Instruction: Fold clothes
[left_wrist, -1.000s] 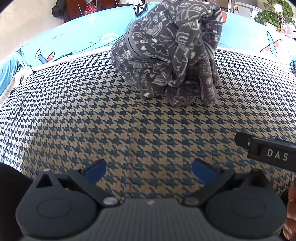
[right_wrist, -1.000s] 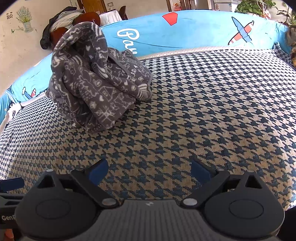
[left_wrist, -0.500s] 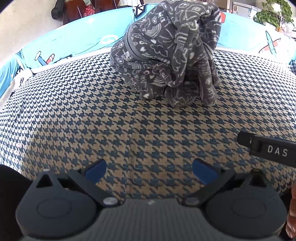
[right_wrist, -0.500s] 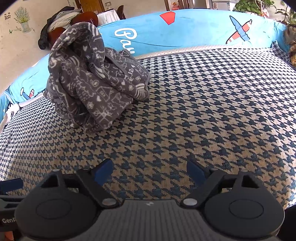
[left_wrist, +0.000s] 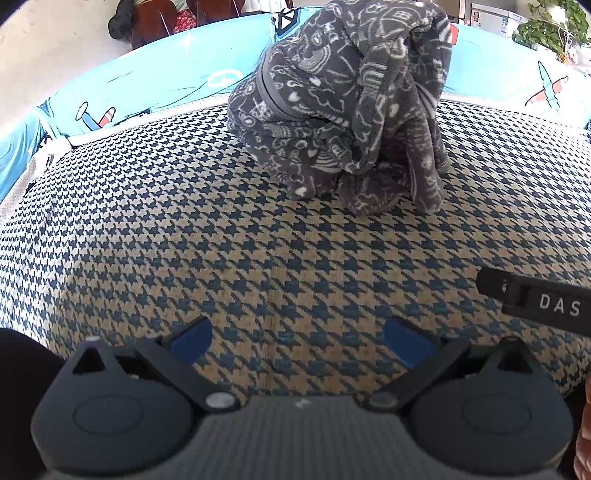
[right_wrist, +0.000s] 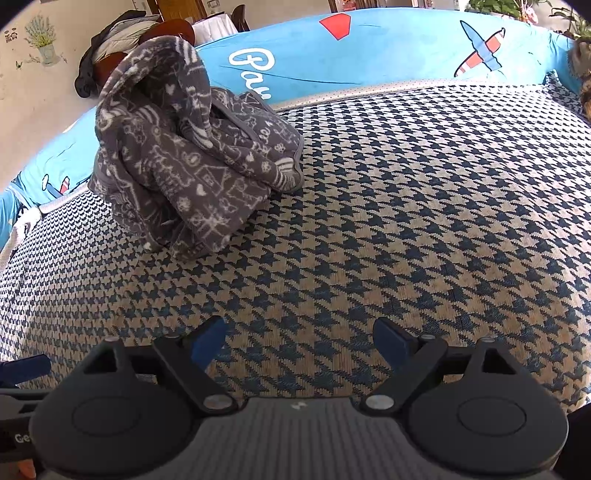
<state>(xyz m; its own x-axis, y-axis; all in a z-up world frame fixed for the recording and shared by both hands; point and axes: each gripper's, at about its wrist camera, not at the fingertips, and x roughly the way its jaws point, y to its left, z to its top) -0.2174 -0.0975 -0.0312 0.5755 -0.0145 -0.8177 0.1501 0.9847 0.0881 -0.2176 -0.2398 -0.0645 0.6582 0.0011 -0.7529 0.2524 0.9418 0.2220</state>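
The grey patterned garment (left_wrist: 343, 122) lies bunched in a heap on the houndstooth cover (left_wrist: 184, 240), at 12 o'clock from the left gripper (left_wrist: 301, 341) and 11 o'clock from the right gripper (right_wrist: 299, 341), well apart from both. Left jaws stand apart, empty. Right jaws have just narrowed slightly yet stand apart, nothing between them.

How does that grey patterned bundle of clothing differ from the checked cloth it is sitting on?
The grey garment is crumpled into a tall heap; the houndstooth cover lies spread flat. The garment looks fleecy with white doodle drawings; the cover is a woven blue-and-tan check. The garment takes up one far corner; the cover spans the whole surface. Both are fabric, and neither gripper touches them.
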